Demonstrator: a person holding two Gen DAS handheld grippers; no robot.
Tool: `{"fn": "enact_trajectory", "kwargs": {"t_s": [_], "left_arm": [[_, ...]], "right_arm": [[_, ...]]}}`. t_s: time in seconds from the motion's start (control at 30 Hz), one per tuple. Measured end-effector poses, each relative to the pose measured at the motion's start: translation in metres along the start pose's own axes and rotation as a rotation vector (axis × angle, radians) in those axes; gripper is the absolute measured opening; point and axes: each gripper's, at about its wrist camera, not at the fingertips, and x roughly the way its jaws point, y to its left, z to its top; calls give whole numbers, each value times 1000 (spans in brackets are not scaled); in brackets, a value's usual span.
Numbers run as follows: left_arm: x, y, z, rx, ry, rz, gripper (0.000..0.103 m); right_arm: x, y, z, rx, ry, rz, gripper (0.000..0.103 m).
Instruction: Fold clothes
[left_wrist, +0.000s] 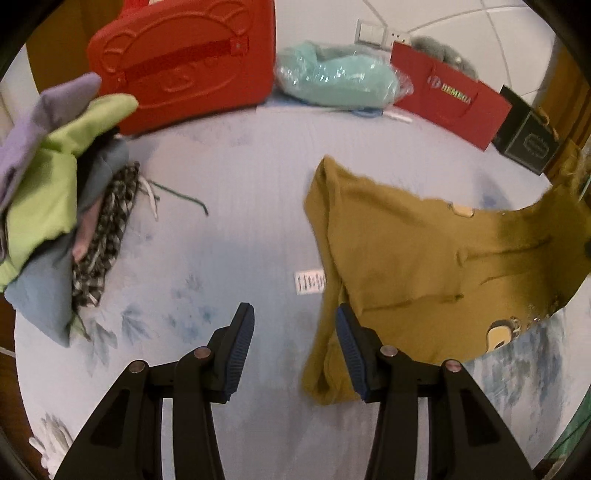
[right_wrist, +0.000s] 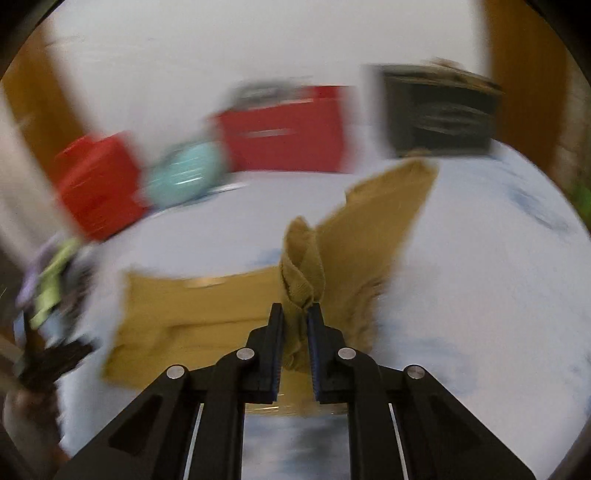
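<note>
Between your right gripper's (right_wrist: 295, 314) fingers sits a bunched fold of the mustard garment (right_wrist: 306, 258), pinched tight with the ribbed edge standing up just past the tips. From that pinch the cloth falls away on both sides: one long panel runs up and to the right toward the black box (right_wrist: 439, 110), and a wider part spreads out low to the left across the pale sheet (right_wrist: 480, 295). Your right view is smeared with blur, so finer detail of the cloth cannot be told.

Your left gripper (left_wrist: 291, 317) is spread wide and holds nothing. The garment (left_wrist: 424, 266) lies to its right in that view, and its near left edge runs just behind the right finger (left_wrist: 351, 343), whether touching or not you cannot tell. The left finger (left_wrist: 240, 339) hangs over bare sheet (left_wrist: 221, 184). The cloth's far right part lifts off the sheet toward the frame's edge, and two pale patches show on it. A small white tag (left_wrist: 309, 283) pokes out from under the garment's left edge, just ahead of the gap between your fingers.

Well to the left lies a pile (left_wrist: 55, 192) of other clothes, green, lilac, grey-blue and checked. Along the back stand a red case (left_wrist: 184, 59), a teal bundle in plastic (left_wrist: 336, 77), a red bag (left_wrist: 450, 96) and the black box (left_wrist: 528, 144).
</note>
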Motion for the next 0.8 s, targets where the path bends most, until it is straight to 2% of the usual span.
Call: {"fn": "enact_trajectory", "kwargs": {"t_s": [0.03, 0.07, 0.1, 0.13, 0.23, 0.37, 0.43, 0.47, 0.6, 0.7, 0.8], "left_arm": [[-3, -3, 3, 4, -5, -5, 47], [-4, -5, 4, 7, -5, -14, 47], [-4, -8, 6, 10, -6, -23, 47], [-3, -13, 9, 16, -5, -36, 47], [-2, -35, 13, 41, 0, -76, 47], [1, -81, 17, 76, 28, -172, 47], [6, -109, 19, 108, 45, -213, 47], [9, -123, 20, 125, 56, -229, 47], [25, -163, 18, 143, 114, -274, 47], [37, -183, 11, 166, 147, -252, 47], [50, -191, 8, 146, 183, -242, 47]], "right_arm": [[8, 22, -3, -43, 38, 60, 22], [13, 33, -6, -73, 55, 69, 27], [17, 41, -10, -100, 66, 61, 39], [22, 50, -13, -127, 78, 54, 43], [20, 30, -19, -83, 91, 6, 43], [21, -34, -29, 35, 156, -127, 42], [27, -62, -38, 83, 203, -150, 34], [30, -73, -43, 98, 222, -159, 34], [34, -94, -51, 132, 234, -130, 34], [35, -96, -53, 112, 232, -90, 34], [41, -95, -52, 83, 237, -62, 34]]}}
